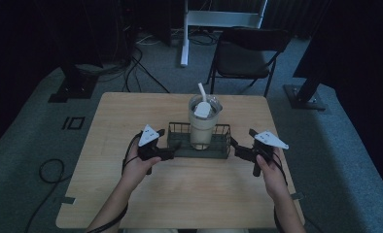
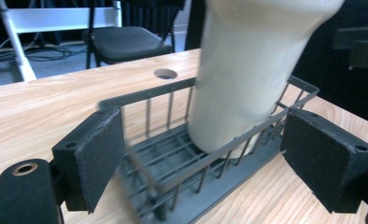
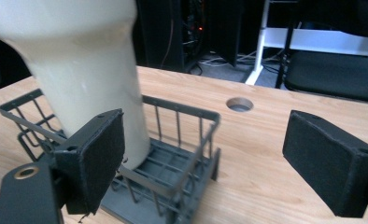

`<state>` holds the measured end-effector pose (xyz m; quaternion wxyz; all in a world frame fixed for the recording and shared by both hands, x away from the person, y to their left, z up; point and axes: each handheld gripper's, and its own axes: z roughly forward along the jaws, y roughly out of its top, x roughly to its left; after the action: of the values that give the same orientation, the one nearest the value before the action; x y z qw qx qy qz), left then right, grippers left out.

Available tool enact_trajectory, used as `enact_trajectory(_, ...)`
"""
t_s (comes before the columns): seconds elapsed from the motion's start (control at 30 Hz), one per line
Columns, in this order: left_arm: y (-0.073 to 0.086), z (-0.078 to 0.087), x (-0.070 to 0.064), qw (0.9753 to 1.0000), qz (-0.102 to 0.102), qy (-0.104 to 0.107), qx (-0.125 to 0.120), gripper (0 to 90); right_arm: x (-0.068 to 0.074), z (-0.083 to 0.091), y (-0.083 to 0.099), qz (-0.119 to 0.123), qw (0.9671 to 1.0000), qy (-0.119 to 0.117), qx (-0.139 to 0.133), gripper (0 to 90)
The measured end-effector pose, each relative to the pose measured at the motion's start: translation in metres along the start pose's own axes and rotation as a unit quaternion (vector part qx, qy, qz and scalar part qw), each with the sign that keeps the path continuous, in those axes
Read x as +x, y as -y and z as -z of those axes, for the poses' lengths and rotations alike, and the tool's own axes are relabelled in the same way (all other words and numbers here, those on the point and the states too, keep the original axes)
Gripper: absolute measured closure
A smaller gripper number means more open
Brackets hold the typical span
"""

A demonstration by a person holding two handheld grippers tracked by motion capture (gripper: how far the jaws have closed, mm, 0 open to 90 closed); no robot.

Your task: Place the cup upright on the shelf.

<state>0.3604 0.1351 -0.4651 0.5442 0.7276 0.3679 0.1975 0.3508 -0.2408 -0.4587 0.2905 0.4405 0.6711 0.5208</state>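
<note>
Jaws wide on left gripper (image 1: 172,154) and right gripper (image 1: 234,148), flanking wire basket (image 1: 222,130), cream tumbler (image 1: 201,130) inside.

No readable text, labels, brands or numbers on anything in view.

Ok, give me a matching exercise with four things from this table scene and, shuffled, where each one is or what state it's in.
Things:
1. tall cream tumbler
2. dark wire basket
3. left gripper
4. black folding chair

Places or states:
A. open at the basket's left end
B. on the floor beyond the table
C. upright inside the basket
D. on the light wooden table, between the grippers

Pairs: 1-C, 2-D, 3-A, 4-B
</note>
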Motion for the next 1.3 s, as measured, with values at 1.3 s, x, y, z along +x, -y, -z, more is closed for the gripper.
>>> enact_trajectory(1.3, 0.088, 0.112, 0.063, 0.9876, 0.071, -0.129, 0.055, 14.2, -0.04, 0.049, 0.081, -0.044, 0.9947, 0.06, 0.071, 13.1)
